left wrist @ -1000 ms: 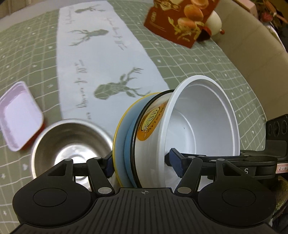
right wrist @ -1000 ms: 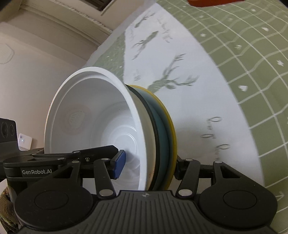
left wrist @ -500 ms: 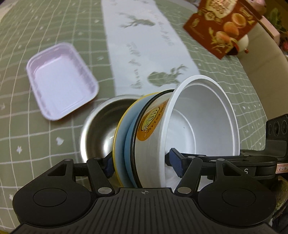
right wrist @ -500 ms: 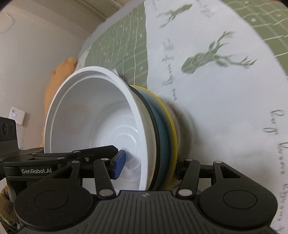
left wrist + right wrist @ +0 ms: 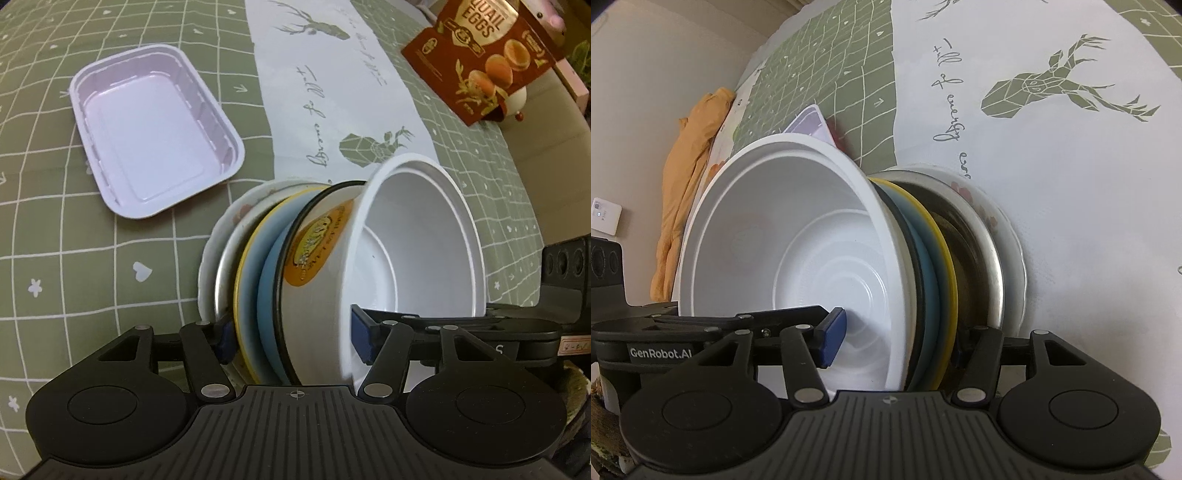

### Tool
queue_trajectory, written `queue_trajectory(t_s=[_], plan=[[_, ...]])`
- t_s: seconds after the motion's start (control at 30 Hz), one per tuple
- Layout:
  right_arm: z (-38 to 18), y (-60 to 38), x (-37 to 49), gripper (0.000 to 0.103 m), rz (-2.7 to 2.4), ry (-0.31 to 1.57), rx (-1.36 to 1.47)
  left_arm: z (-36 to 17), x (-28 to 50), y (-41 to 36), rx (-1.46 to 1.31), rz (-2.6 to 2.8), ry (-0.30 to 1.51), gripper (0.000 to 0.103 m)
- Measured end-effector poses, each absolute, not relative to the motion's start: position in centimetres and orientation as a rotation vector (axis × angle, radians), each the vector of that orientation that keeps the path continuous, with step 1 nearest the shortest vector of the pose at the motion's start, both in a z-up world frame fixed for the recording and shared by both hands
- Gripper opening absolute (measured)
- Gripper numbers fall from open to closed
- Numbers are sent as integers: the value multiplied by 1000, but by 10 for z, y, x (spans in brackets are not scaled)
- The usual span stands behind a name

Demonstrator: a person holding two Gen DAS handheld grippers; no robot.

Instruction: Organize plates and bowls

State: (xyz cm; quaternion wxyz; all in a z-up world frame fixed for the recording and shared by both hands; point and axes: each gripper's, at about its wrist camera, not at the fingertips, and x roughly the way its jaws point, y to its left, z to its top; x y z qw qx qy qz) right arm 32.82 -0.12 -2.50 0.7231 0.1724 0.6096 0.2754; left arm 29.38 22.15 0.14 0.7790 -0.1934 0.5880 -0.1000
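Note:
Both grippers clamp one nested stack: a white plastic bowl (image 5: 417, 254) on top, inside a black-rimmed bowl, a blue bowl (image 5: 267, 295) and a yellow-rimmed bowl (image 5: 245, 280). My left gripper (image 5: 291, 338) is shut on the stack's near rim. My right gripper (image 5: 894, 341) is shut on the opposite rim; the white bowl (image 5: 798, 236) faces it. The stack now sits in a steel bowl (image 5: 988, 258) that rests on a floral white plate (image 5: 1008, 229), also in the left wrist view (image 5: 221, 236).
A pale pink rectangular tray (image 5: 151, 125) lies on the green checked tablecloth (image 5: 74, 258), left of the stack. A brown quail-egg box (image 5: 484, 55) stands at the far right. A white deer-print runner (image 5: 1071, 184) lies under the plate. An orange cloth (image 5: 690, 158) hangs past the table edge.
Both grippers carried the stack toward the steel bowl and lowered it in. The tray now appears nearer, and the floral plate has come into sight.

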Motion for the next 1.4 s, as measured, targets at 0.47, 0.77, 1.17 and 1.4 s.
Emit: queue_trajectory(t_s=[0.47, 0.77, 1.17, 1.4], plan=[[-21, -4, 335, 56, 584, 1387, 398, 0, 294, 230, -445, -234, 1289, 49], [-13, -11, 332, 58, 562, 1360, 334, -2, 298, 228, -442, -222, 1296, 47], [-9, -17, 332, 58, 559, 1373, 376, -3, 298, 234, -463, -218, 1299, 44], [-5, -18, 332, 58, 563, 1369, 355, -5, 300, 235, -478, -225, 1302, 44]])
